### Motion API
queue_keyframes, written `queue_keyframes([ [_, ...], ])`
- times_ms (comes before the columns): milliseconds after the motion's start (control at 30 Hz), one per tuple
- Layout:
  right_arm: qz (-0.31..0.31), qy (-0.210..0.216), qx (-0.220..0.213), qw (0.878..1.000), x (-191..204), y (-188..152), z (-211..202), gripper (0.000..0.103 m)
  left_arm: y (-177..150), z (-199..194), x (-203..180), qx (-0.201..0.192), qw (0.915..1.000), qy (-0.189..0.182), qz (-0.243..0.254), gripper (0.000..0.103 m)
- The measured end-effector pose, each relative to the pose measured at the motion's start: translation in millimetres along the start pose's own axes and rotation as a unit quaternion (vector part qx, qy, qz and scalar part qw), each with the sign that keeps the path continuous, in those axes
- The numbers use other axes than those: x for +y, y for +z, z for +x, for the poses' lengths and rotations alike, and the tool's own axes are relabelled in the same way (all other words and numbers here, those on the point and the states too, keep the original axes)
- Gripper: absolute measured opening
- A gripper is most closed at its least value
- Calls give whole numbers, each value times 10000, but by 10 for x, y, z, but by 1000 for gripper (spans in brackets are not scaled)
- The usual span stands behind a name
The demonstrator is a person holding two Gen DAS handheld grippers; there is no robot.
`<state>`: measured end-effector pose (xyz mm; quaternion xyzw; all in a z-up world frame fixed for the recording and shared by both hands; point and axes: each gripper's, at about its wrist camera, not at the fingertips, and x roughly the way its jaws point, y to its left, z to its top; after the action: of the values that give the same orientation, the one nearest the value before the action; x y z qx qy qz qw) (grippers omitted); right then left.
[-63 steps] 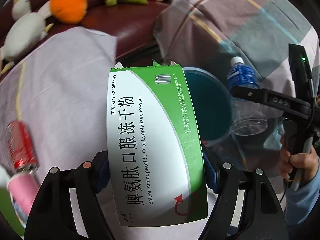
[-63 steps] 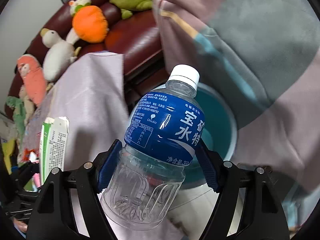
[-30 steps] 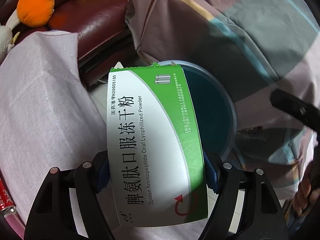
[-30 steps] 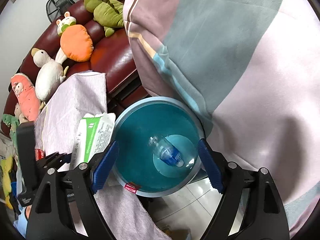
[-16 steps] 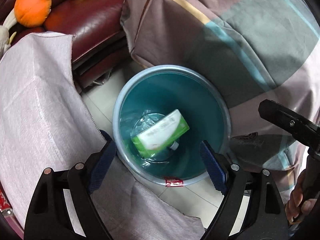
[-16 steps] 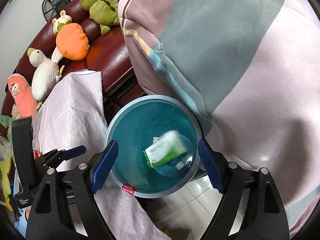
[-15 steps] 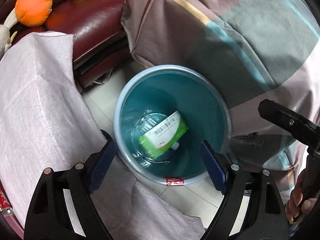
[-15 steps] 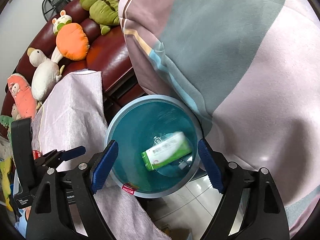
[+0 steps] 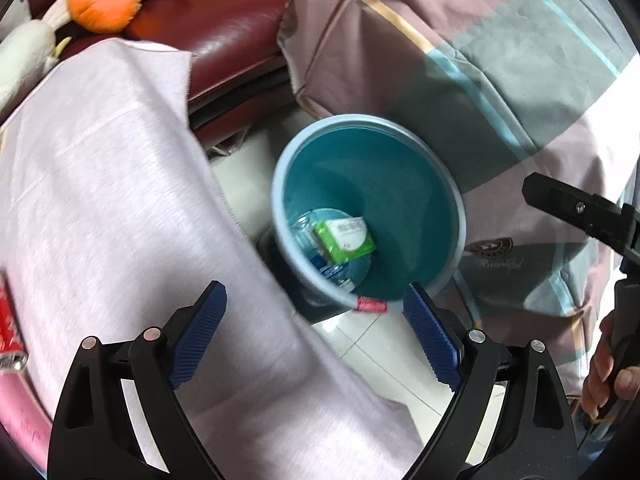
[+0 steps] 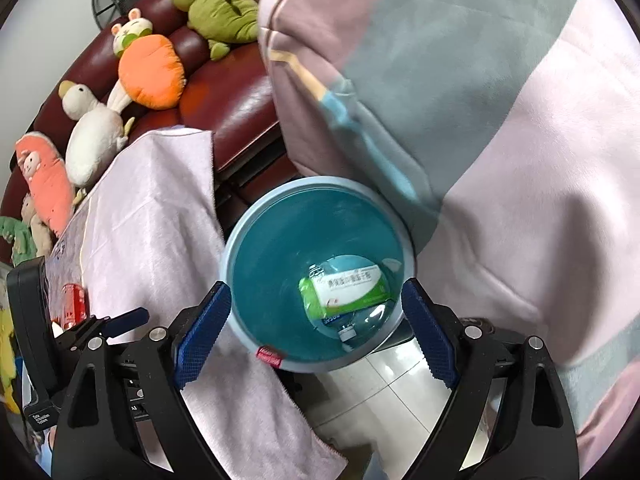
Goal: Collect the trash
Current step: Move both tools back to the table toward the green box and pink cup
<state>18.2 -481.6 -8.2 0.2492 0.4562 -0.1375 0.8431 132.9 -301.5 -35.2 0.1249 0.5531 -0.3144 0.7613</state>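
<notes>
A blue round bin (image 9: 456, 216) (image 10: 240, 240) stands on the tiled floor between a cloth-covered table and a quilt. Inside it lie a green and white box (image 9: 346, 239) (image 10: 348, 290) and, under it, a clear bottle with a blue label (image 9: 332, 270) (image 10: 356, 324). My left gripper (image 9: 314, 332) is open and empty above the table's edge, beside the bin. My right gripper (image 10: 316, 332) is open and empty over the bin's near rim. A red can (image 9: 10, 332) (image 10: 72, 304) lies on the table at the left.
The table wears a pale pink cloth (image 9: 100, 200) (image 10: 152, 220). A striped quilt (image 9: 500, 60) (image 10: 500, 120) hangs close to the right of the bin. A dark red sofa (image 9: 224, 20) with plush toys (image 10: 148, 68) is behind. A pink object (image 9: 20, 412) lies at the table's left.
The bottle and then the green box dropped from my grippers into the bin. Both grippers now stand open, and the left one has shifted left over the table.
</notes>
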Motion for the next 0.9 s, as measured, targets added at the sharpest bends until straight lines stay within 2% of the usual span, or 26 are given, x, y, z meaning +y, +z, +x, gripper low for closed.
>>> queue_keyframes([
  [167, -145, 36, 56, 9999, 212, -128, -95, 84, -236, -280, 212, -153, 9996, 60, -230, 91],
  [467, -892, 186, 216, 9956, 1031, -424, -189, 84, -760, -929, 832, -526, 9953, 363, -729, 91],
  [767, -1764, 326, 368, 9831, 2003, -713, -303, 84, -1277, -1675, 1550, -997, 9850, 755, -1191, 92],
  [900, -2113, 363, 462, 9757, 2400, -841, -325, 84, -1519, -2023, 1896, -1301, 9769, 892, -1439, 94],
])
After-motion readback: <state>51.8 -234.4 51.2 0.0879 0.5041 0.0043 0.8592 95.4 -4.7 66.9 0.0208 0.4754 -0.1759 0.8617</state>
